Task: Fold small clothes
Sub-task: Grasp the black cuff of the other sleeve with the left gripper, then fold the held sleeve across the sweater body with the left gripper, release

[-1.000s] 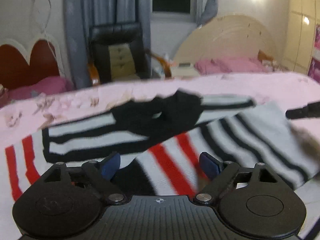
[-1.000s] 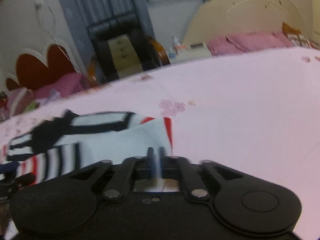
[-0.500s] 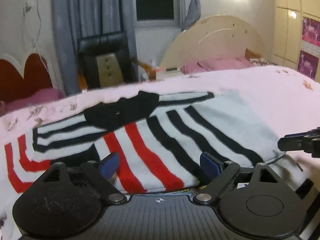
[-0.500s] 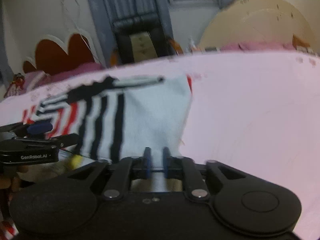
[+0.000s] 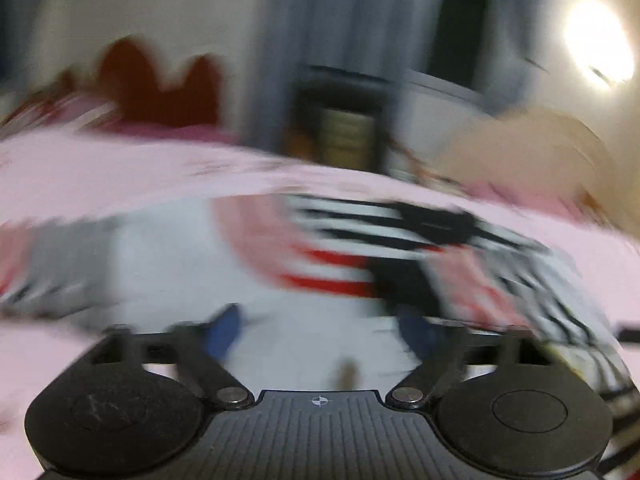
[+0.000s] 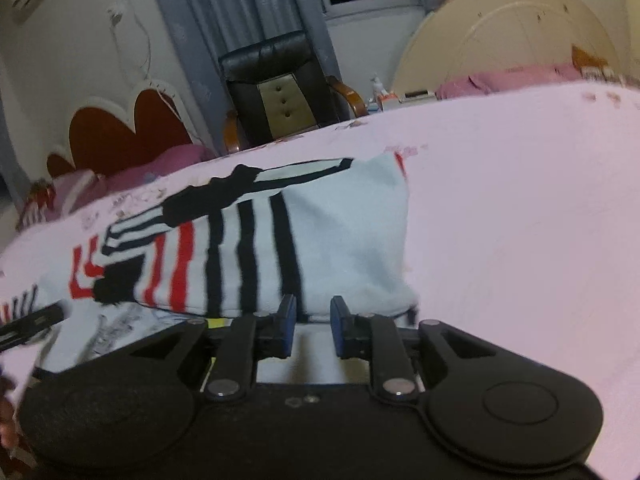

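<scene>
A white knitted top with black and red stripes (image 6: 320, 236) lies folded on the pink bedsheet (image 6: 500, 220). My right gripper (image 6: 313, 320) is at its near edge. The blue pads stand a narrow gap apart and press on nothing. The left wrist view is badly blurred. There my left gripper (image 5: 320, 330) hovers over a white part of the top (image 5: 180, 264), with the striped part off to the right. Its jaws are closing but still wide, with cloth below them and none gripped. One left finger (image 6: 32, 322) shows at the left edge of the right wrist view.
Beyond the bed stand a black padded chair (image 6: 280, 92), a red scalloped headboard (image 6: 120, 136) and a cream rounded headboard (image 6: 508, 36) with pink pillows (image 6: 520, 80). Grey curtains (image 6: 224, 8) hang behind. Bare pink sheet stretches to the right of the top.
My right gripper has let go of the white hem and its pads have parted slightly. My left gripper has swung fast to the left and rolled, and its jaws have narrowed.
</scene>
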